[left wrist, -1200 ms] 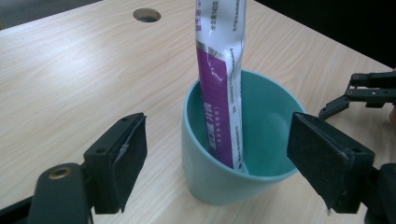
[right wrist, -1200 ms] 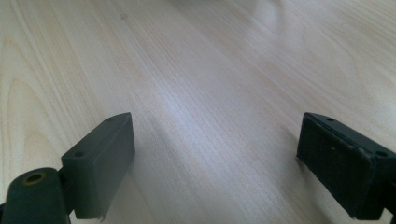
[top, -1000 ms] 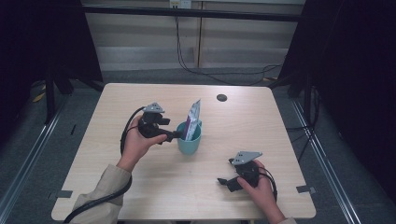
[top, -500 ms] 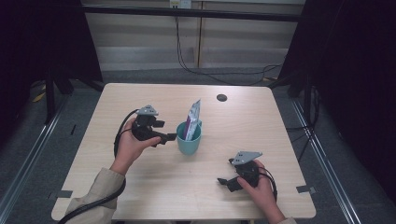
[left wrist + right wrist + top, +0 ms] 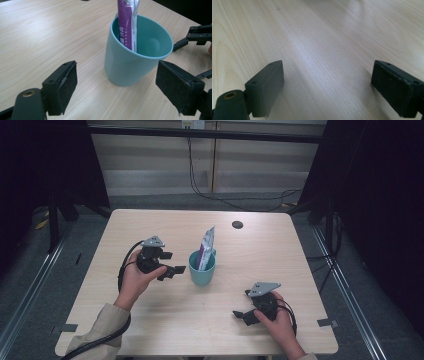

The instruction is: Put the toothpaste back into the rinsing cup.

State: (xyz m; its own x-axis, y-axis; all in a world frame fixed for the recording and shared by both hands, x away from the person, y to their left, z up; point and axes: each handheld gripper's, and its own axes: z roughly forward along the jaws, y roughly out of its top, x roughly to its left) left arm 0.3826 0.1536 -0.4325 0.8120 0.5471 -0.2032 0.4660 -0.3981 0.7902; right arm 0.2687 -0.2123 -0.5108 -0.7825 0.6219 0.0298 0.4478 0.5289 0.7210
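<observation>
A teal cup (image 5: 202,268) (image 5: 136,56) stands upright near the middle of the wooden table (image 5: 280,260). A purple and white sachet (image 5: 205,248) (image 5: 127,22) leans inside it and sticks out above the rim. My left gripper (image 5: 174,268) (image 5: 125,92) is held just left of the cup, open, its jaws apart from the cup with nothing between them. My right gripper (image 5: 241,315) (image 5: 332,87) rests low near the table's front right, open over bare wood. The right gripper's fingers (image 5: 192,35) show beyond the cup in the left gripper view.
A small dark round hole (image 5: 237,224) sits in the table near its far edge. Black cables (image 5: 122,270) trail from each gripper. Dark curtains and metal floor rails surround the table.
My left gripper has drawn back leftward from the cup, leaving a gap between its jaws and the cup's side. The right gripper has stayed put.
</observation>
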